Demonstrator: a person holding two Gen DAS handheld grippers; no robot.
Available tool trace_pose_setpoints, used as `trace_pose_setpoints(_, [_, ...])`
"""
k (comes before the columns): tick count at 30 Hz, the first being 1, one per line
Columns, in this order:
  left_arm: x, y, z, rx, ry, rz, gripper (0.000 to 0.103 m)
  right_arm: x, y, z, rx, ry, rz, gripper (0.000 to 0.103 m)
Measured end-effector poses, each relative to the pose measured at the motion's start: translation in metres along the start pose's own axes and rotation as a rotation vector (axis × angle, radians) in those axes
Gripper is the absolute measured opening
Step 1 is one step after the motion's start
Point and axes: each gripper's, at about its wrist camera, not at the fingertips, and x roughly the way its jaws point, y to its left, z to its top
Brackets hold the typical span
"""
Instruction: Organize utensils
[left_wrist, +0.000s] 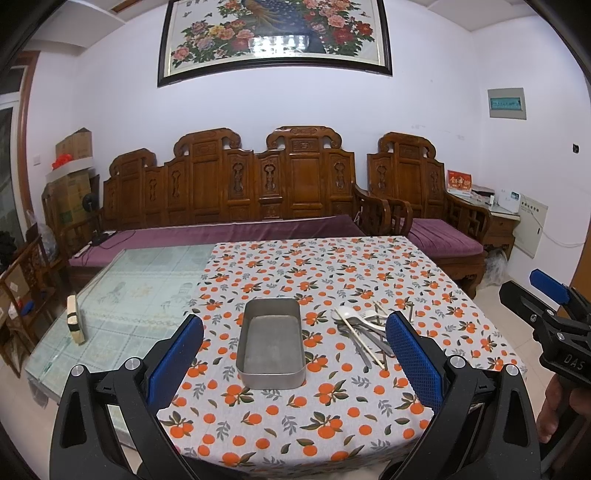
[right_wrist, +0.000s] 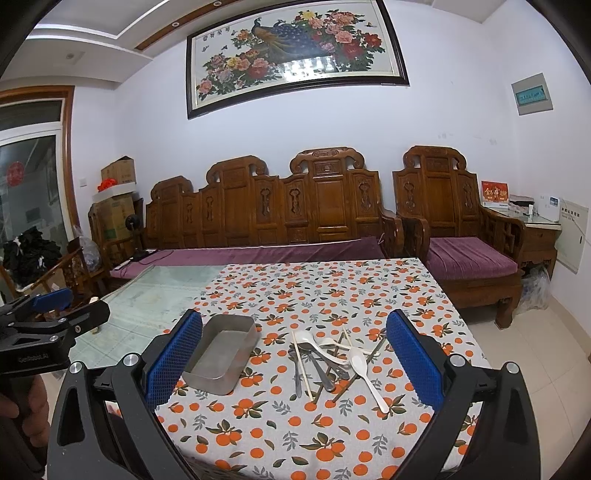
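A metal tray (left_wrist: 272, 343) sits on the tablecloth (left_wrist: 332, 266) that covers the right part of the desk (left_wrist: 140, 280). Just right of the tray lies a pile of utensils (right_wrist: 332, 363): spoons (right_wrist: 364, 369) lie across chopsticks (right_wrist: 301, 363) and metal cutlery, all touching and overlapping. A small block (left_wrist: 75, 320) stands on the bare left part of the desk, well apart from the tray. Behind the desk runs a wooden bench (left_wrist: 229, 192), with an armchair (left_wrist: 424, 199) to its right.

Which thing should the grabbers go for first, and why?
Probably the right gripper should lower onto the nearest white spoon: it lies on top of the utensil pile, both grippers are open and holding nothing, and the metal tray is empty.
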Motion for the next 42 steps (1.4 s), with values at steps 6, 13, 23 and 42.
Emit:
trace_pose_setpoints(6, [0.0,0.0,0.0,0.001,0.0,0.001,0.095,0.0,0.0,-0.001,-0.001,-0.002,0.0,0.1])
trace_pose_setpoints(13, [0.001,0.0,0.001,0.001,0.0,0.001,0.095,0.0,0.0,-0.001,0.0,-0.003,0.001,0.1])
trace_pose_setpoints(23, [0.002,-0.001,-0.001,0.002,0.008,0.001,0.095,-0.011,0.003,0.009,-0.003,-0.002,0.005,0.1])
trace_pose_setpoints(42, [0.064,-0.006,-0.018,0.023,0.118,-0.028,0.095,0.041,-0.026,-0.014,-0.003,0.081,0.006,0.091])
